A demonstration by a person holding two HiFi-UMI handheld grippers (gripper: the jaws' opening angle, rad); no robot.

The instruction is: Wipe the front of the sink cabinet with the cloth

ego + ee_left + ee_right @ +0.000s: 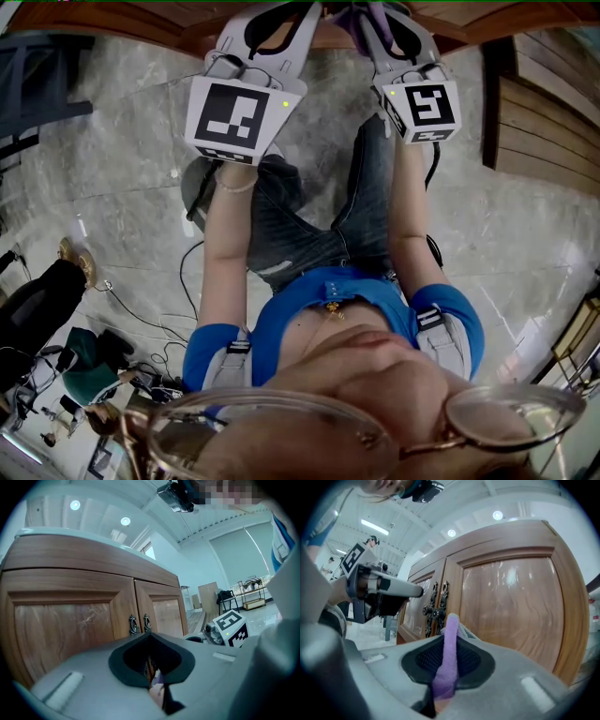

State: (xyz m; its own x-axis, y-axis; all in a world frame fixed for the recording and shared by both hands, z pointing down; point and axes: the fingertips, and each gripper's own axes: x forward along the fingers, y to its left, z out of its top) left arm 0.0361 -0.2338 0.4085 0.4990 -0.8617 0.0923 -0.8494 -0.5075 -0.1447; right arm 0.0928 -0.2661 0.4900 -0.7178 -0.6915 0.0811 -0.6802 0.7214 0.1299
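The right tongs [450, 641] are clamping a purple cloth [451, 625]. The cloth is standing up between the pads as a folded strip, at lower centre of the right gripper view. It is sitting just in front of the wooden cabinet [511, 606], right of the pair of dark ornate handles [436, 605] where the two doors meet. Whether the cloth is touching the wood cannot be told.

The left tongs [149, 637] are pressing their pads together, leaving only a thin slit through which the handles are showing. Nothing is clearly being gripped there. A small lilac speck low in the slit is too small to identify.

In the head view both tongs are reaching to the top edge of the frame, side by side, pointing at the cabinet front. The person is crouching on a pale marble floor [112, 187], which is filling the left and right of that view.
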